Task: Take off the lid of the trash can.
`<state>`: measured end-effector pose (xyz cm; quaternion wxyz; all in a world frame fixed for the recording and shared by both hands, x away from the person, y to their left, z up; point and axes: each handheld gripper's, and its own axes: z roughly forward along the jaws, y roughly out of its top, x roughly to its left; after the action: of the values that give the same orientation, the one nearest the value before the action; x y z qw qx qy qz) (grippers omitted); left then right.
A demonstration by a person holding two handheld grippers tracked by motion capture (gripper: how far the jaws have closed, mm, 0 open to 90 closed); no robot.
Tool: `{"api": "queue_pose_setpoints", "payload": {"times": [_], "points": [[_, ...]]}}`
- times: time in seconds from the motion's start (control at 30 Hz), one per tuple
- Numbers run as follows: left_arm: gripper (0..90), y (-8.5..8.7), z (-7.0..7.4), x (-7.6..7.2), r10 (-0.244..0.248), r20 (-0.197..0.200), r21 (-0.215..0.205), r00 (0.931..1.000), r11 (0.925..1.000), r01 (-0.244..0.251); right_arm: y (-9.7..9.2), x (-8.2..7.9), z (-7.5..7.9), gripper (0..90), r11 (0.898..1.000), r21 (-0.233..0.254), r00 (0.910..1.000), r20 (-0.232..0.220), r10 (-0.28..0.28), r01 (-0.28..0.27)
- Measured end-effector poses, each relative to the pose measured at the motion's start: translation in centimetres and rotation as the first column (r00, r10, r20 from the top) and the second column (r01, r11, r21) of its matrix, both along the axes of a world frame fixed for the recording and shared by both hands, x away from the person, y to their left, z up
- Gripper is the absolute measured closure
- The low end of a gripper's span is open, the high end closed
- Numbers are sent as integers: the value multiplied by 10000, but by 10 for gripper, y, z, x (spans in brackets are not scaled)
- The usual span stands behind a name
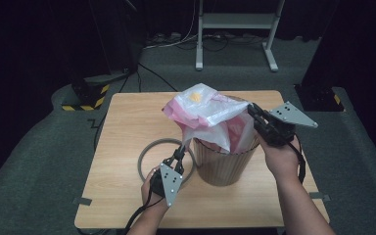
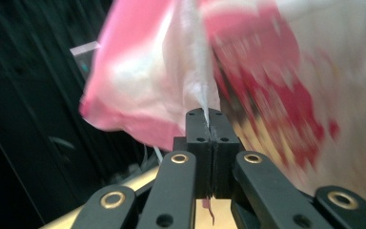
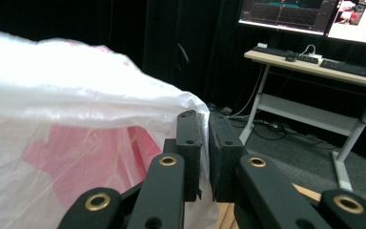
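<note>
Red print on the white plastic bag (image 1: 210, 117) is too blurred to read; the bag sits in a ribbed bin (image 1: 223, 161) on the bench (image 1: 127, 147), the left gripper (image 1: 180, 152) reaching up with fingers pinching its twisted edge, the right gripper (image 1: 252, 111) angled toward its far side, fingers slightly parted.

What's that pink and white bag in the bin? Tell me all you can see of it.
The plastic bag is thin, crinkly and see-through, white with pink-red printed patches and a yellowish spot near its top. It sits puffed up in the mouth of the wooden bin, bulging above the rim and draping over it. The left gripper is shut on a drawn-out strand of its edge, pulled taut. The right gripper is against its far side, jaws a narrow gap apart; whether film is between them cannot be told.
</note>
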<state>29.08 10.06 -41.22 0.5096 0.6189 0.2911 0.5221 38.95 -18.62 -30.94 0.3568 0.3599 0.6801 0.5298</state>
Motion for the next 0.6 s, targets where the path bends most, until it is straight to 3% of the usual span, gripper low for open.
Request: {"api": "queue_pose_setpoints", "payload": {"times": [0.17, 0.3, 0.6], "points": [[889, -10, 37, 0, -224, 919, -310, 9955, 9992, 254, -1, -10, 1, 702, 9997, 216, 9997, 187, 149, -153], [889, -29, 61, -4, -601, 1567, -76, 9858, 9980, 621, -3, -26, 4, 645, 9990, 369, 9978, 614, 234, -257], [888, -56, 84, 0, -994, 1644, 112, 9814, 9950, 989, -4, -63, 11, 627, 9954, 690, 9870, 1508, 553, -663]]}}
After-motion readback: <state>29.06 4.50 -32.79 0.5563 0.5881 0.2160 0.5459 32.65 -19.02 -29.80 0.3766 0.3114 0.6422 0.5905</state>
